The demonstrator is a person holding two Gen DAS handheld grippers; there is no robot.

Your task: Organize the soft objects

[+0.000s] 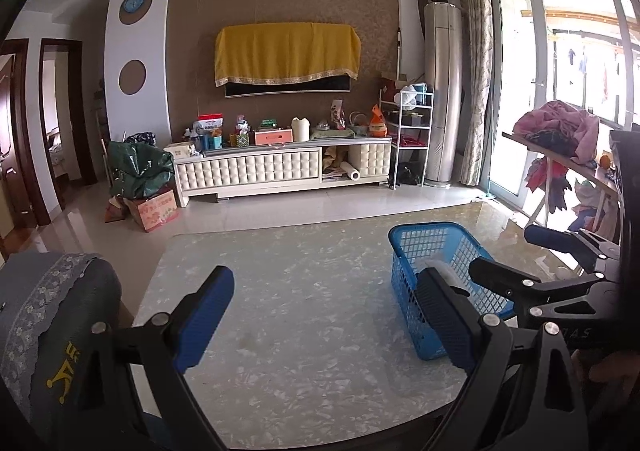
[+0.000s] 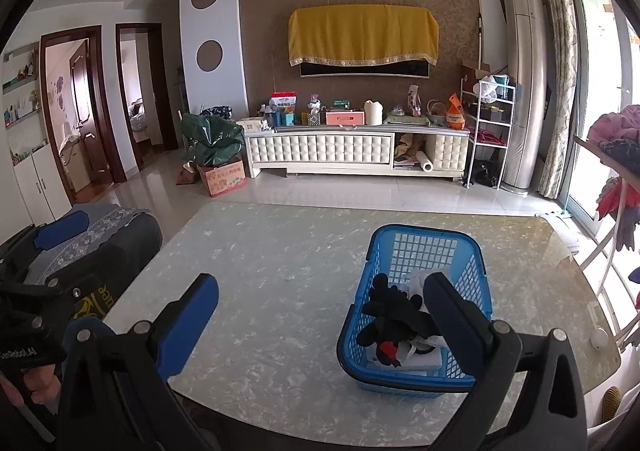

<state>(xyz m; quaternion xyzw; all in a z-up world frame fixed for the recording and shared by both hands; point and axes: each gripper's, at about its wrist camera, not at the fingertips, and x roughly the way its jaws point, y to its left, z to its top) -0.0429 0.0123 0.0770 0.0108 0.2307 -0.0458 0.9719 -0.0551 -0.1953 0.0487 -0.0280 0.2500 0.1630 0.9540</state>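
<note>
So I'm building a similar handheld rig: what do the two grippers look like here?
Both look alike. The left gripper and right gripper have black, angular plastic linkage arms joined by round silver pivot bolts. Each finger ends in a flat, rectangular blue pad with a fine ribbed texture. White lettering, too small to read fully, marks the black bodies. No cables show.

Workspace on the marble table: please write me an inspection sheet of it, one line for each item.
Surface: marble table, bare apart from the basket.
Job's things: blue basket on the table's right part; inside, a black soft item over white pieces.
Clutter: nothing seen on the table.
Grippers: left gripper open, empty; right gripper open, empty, its right finger in front of the basket.
Cables: nothing seen.
Surroundings: chair back at left; TV cabinet; clothes pile at the window side.
</note>
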